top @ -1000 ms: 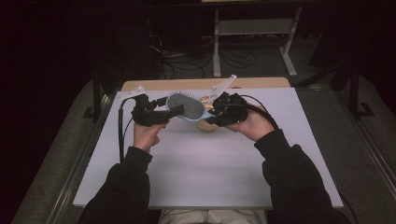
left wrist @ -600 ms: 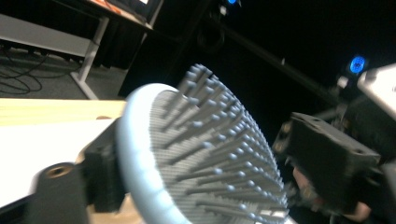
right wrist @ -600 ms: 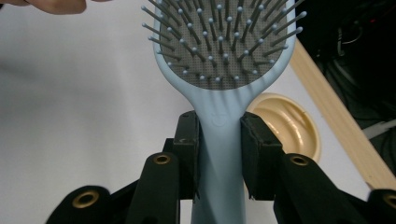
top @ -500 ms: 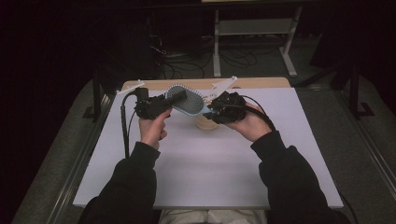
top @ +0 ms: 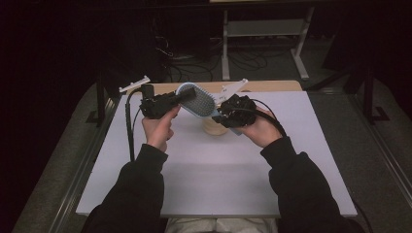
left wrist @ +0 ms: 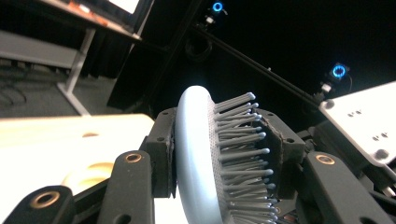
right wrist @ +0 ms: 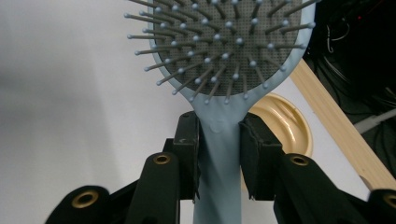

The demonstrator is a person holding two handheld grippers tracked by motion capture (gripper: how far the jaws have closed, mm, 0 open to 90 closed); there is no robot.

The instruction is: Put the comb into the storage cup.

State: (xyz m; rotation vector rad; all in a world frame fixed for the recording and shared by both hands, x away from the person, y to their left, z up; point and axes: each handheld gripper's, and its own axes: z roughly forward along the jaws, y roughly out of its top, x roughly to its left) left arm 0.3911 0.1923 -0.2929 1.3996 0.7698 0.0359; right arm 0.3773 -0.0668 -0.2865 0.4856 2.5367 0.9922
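Both forearms wore dark, near-black long sleeves point(top: 141, 189) with cuffs ending at the wrists. The left gripper point(top: 180, 99) and the right gripper point(top: 219, 114) were matte black, blocky and angular, each trailing a black cable point(top: 129, 131). A pale grey three-cornered plate point(top: 233, 89) with small screws sat on top. Each black jaw arm carried brass-ringed pivot holes point(right wrist: 161, 159) and ended in a rectangular black pad

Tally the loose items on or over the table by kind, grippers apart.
Hairbrush, light blue, held by both grippers: 1
Round tan dish on the table: 1
Grippers, left and right: 2
Total: 4
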